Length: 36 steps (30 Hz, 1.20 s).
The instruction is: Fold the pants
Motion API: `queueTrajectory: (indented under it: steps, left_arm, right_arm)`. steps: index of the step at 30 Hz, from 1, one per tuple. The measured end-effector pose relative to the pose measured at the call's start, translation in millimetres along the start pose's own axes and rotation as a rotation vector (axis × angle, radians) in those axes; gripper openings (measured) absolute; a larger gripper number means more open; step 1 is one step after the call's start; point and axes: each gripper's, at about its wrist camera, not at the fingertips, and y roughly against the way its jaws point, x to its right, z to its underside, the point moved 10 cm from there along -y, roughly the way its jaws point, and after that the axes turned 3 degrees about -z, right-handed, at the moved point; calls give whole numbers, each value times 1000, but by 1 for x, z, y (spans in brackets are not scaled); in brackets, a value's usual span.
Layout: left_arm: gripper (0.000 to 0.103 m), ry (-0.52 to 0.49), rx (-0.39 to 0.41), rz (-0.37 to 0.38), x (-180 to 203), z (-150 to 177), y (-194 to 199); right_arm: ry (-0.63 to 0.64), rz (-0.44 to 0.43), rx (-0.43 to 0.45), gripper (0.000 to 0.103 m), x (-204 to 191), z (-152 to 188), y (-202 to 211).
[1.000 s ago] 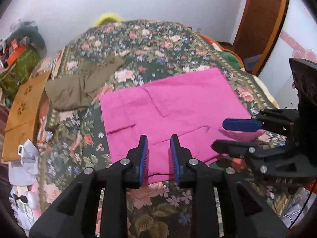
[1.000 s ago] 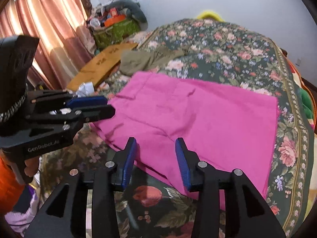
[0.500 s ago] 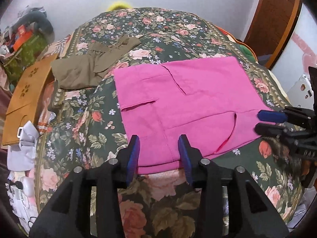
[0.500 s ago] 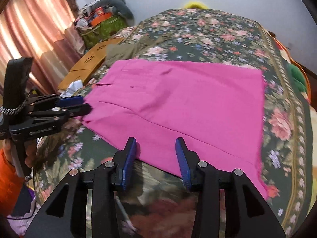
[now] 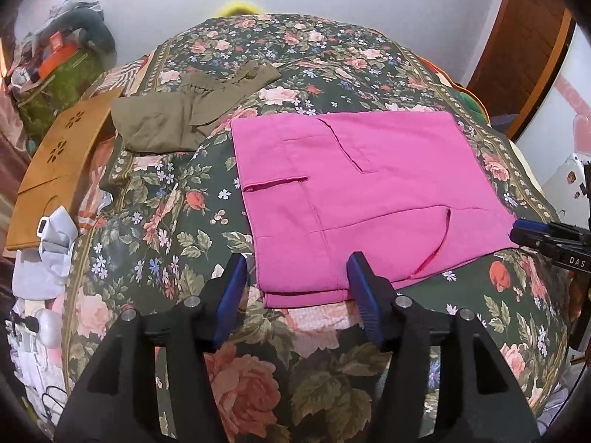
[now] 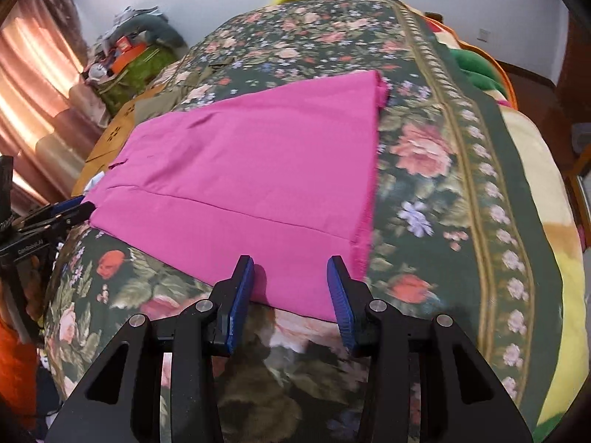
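Pink pants [image 5: 362, 192] lie folded flat in a rectangle on the floral bedspread [image 5: 155, 221]; they also show in the right wrist view [image 6: 258, 177]. My left gripper [image 5: 297, 288] is open and empty, just in front of the pants' near left corner. My right gripper [image 6: 291, 288] is open and empty, its fingers on either side of the near right corner edge. Each gripper shows at the edge of the other's view: the right one [image 5: 543, 236] and the left one [image 6: 55, 214].
Olive-green pants [image 5: 184, 110] lie crumpled at the bed's far left. A brown cardboard panel [image 5: 55, 162] and white items [image 5: 40, 258] sit off the left edge. A clutter pile [image 5: 55, 59] stands by the wall. A wooden door [image 5: 524, 37] is at right.
Both grippers have pulled back toward the near edge of the bed and moved apart. The left gripper's jaws have opened wider. The pants lie flat as before.
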Motion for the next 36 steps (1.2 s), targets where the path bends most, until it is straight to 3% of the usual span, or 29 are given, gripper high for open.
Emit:
queueTrajectory:
  steps: [9, 13, 17, 19, 26, 31, 36]
  left_arm:
    - [58, 2, 18, -12, -2, -13, 11]
    - [58, -6, 59, -27, -5, -35, 19]
    - [59, -4, 74, -44, -13, -58, 19]
    - [59, 5, 77, -37, -18, -70, 16]
    - [60, 30, 82, -61, -37, -107, -6]
    - [62, 22, 49, -76, -44, -121, -33]
    - [63, 35, -4, -40, -44, -131, -66]
  right_arm:
    - [37, 47, -8, 38, 7, -9, 3]
    - [23, 30, 36, 39, 9, -31, 11]
    - [29, 42, 108, 49, 14, -60, 22]
    - [33, 49, 132, 49, 16, -73, 25]
    - [29, 70, 166, 49, 33, -109, 17]
    - [11, 72, 139, 49, 52, -126, -6]
    - [-9, 59, 100, 49, 68, -142, -33]
